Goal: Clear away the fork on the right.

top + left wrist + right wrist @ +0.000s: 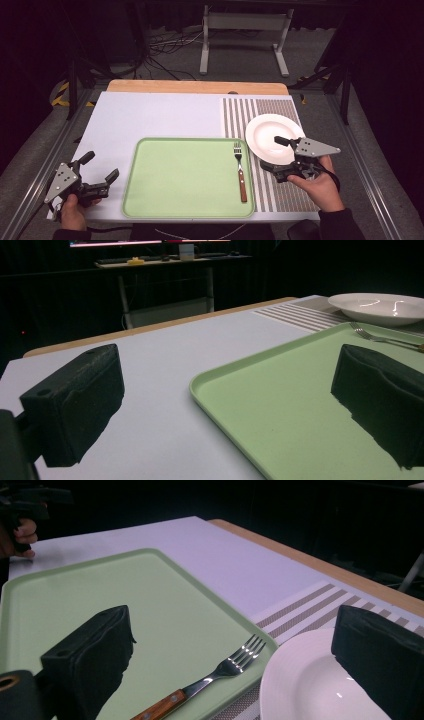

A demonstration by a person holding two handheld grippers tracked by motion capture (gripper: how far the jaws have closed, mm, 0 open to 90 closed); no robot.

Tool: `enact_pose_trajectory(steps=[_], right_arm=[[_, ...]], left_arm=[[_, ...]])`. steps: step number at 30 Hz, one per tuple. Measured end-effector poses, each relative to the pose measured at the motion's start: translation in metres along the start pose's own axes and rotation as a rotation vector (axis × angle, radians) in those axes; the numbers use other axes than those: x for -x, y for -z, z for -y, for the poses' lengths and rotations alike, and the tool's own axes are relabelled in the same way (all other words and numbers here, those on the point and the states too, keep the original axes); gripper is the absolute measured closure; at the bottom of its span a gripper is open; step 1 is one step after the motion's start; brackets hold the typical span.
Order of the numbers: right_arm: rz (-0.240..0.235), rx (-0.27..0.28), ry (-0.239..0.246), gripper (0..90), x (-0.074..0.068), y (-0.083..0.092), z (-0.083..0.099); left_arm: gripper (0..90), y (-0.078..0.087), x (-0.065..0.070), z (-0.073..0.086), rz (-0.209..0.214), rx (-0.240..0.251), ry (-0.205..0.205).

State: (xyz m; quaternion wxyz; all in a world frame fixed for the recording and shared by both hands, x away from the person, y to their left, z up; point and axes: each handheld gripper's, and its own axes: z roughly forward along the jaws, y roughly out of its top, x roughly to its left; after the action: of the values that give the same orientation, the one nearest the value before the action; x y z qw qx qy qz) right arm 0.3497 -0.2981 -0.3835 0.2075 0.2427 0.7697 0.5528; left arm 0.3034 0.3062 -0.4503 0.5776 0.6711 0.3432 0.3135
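The right gripper (281, 156) hangs over the near edge of the plate (265, 132), its jaws spread wide with nothing between the pads. In the right gripper view one jaw stands above the tray (100, 595) and the other above the plate's (310, 685) rim, and the fork (215, 677) lies in the gap between them, lower down and touched by neither. The fork's tines point toward the far side of the tray, close to the tray's edge beside the plate; its wooden handle runs back toward the camera. From above, the fork (240, 170) lies along the tray's (175, 175) right side, just to the left of the right gripper's jaws, while the plate sits on the striped mat (285, 195) partly under them.

The left gripper (99, 175) rests at the table's (150, 115) near left corner, off the tray's left edge. Its jaws are also wide apart and hold nothing. In the left gripper view one jaw is over the bare table and the other over the tray (280, 405); the fork (380, 337) and plate (380, 307) lie well beyond the jaw tips, at the far right.
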Motion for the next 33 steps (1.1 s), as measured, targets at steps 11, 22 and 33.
enact_pose_trajectory(steps=[11, 22, 33], right_arm=[[0.028, 0.059, -0.020, 2.4, 0.006, 0.013, 0.030], [0.035, 0.055, -0.002, 2.4, 0.008, 0.014, 0.067], [0.085, 0.090, -0.038, 1.5, 0.011, 0.013, 0.075]], left_arm=[[1.2, 0.000, 0.000, 0.000, 0.002, 0.001, -0.002], [1.2, -0.001, 0.001, 0.000, 0.010, 0.004, -0.004], [1.2, -0.001, 0.002, -0.001, 0.017, 0.008, -0.007]])
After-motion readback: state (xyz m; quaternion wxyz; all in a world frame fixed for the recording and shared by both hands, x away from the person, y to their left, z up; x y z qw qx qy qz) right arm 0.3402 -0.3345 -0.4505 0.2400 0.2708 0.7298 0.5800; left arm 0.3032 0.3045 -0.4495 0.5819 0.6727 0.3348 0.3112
